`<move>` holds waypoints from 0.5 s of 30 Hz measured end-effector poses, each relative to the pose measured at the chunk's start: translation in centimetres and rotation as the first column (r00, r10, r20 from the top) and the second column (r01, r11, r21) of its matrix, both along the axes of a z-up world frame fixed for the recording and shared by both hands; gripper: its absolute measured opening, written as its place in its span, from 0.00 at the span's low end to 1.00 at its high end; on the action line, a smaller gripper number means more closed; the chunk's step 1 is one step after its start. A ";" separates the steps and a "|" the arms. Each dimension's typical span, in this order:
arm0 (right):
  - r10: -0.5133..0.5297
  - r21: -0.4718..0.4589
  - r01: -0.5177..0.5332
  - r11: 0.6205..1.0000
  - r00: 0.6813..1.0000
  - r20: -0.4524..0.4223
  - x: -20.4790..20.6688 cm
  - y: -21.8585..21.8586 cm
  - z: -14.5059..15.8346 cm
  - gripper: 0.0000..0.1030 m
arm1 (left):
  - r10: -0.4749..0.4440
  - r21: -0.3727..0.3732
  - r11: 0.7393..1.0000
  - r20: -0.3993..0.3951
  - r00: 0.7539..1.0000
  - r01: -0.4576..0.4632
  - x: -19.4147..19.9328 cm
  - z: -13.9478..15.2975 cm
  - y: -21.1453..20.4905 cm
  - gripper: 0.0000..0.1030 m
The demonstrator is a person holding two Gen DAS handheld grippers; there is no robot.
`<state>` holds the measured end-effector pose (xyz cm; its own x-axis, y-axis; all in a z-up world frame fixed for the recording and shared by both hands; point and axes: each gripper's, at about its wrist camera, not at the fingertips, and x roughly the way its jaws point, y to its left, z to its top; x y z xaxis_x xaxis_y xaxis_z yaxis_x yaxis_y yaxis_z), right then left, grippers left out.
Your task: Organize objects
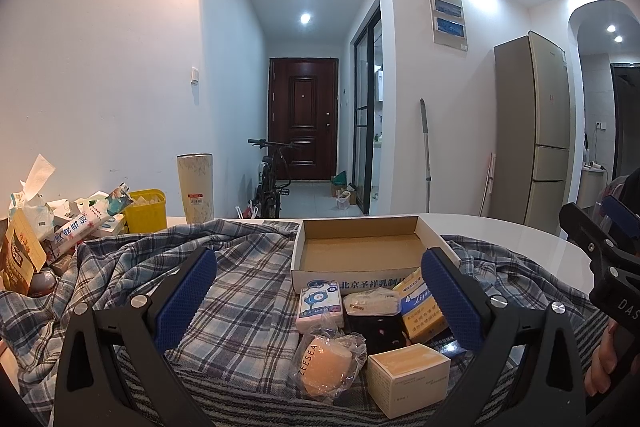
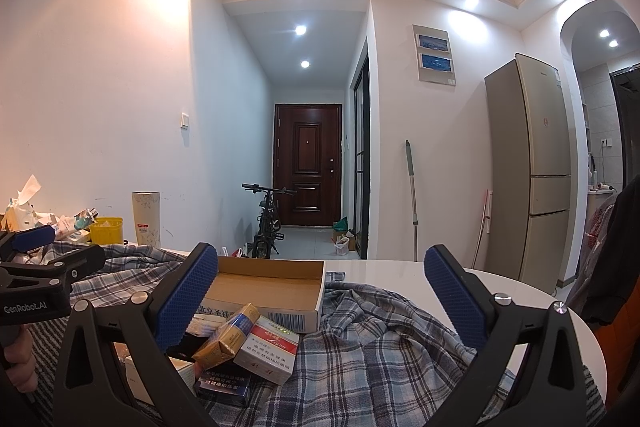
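Observation:
An open, empty cardboard box (image 1: 360, 251) (image 2: 272, 285) sits on a plaid cloth (image 1: 240, 307) (image 2: 380, 339). In front of it lies a pile: a pink tissue pack (image 1: 320, 305), a bagged orange sponge (image 1: 326, 365), a cream carton (image 1: 408, 373), a yellow-blue cigarette pack (image 1: 422, 307) (image 2: 228, 335), a red-white cigarette pack (image 2: 268, 351) and a dark blue pack (image 2: 224, 385). My left gripper (image 1: 320, 291) is open above the pile, holding nothing. My right gripper (image 2: 320, 295) is open over the box's right end and the cloth, empty.
Clutter stands at the table's far left: tissues (image 1: 32, 195), a yellow tub (image 1: 146, 211), a tall cream tumbler (image 1: 195, 187). The white round table (image 2: 400, 271) has its edge to the right. A bicycle (image 2: 266, 223), a fridge (image 2: 532, 167) and a hallway lie beyond.

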<state>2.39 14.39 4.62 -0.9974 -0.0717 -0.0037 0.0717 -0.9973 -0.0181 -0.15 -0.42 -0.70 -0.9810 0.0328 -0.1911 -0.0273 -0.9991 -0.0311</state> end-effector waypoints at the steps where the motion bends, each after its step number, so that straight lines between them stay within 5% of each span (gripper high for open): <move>1: -0.015 0.002 0.015 1.000 1.000 -0.002 0.1 0.0 0.0 1.00 | 0.001 0.001 1.000 0.005 1.000 -0.001 -0.1 -0.1 -0.1 1.00; 7: -0.069 0.013 0.070 0.997 0.995 -0.071 1.4 -0.2 0.0 1.00 | -0.002 0.015 1.000 -0.014 1.000 0.002 0.6 0.1 -0.5 1.00; 10: -0.092 0.015 0.093 0.996 0.994 -0.060 1.2 -0.2 0.2 1.00 | 0.029 -0.046 0.998 -0.033 0.999 -0.031 1.3 0.7 0.2 1.00; 13: -0.142 -0.045 0.141 0.989 0.989 -0.025 1.2 0.3 1.2 1.00 | 0.022 -0.090 0.996 -0.053 0.998 -0.026 2.3 1.7 0.6 1.00; 15: -0.079 -0.117 0.078 0.990 0.997 -0.005 1.6 0.9 1.9 1.00 | 0.017 -0.094 0.995 -0.058 0.998 -0.022 3.2 2.5 0.6 1.00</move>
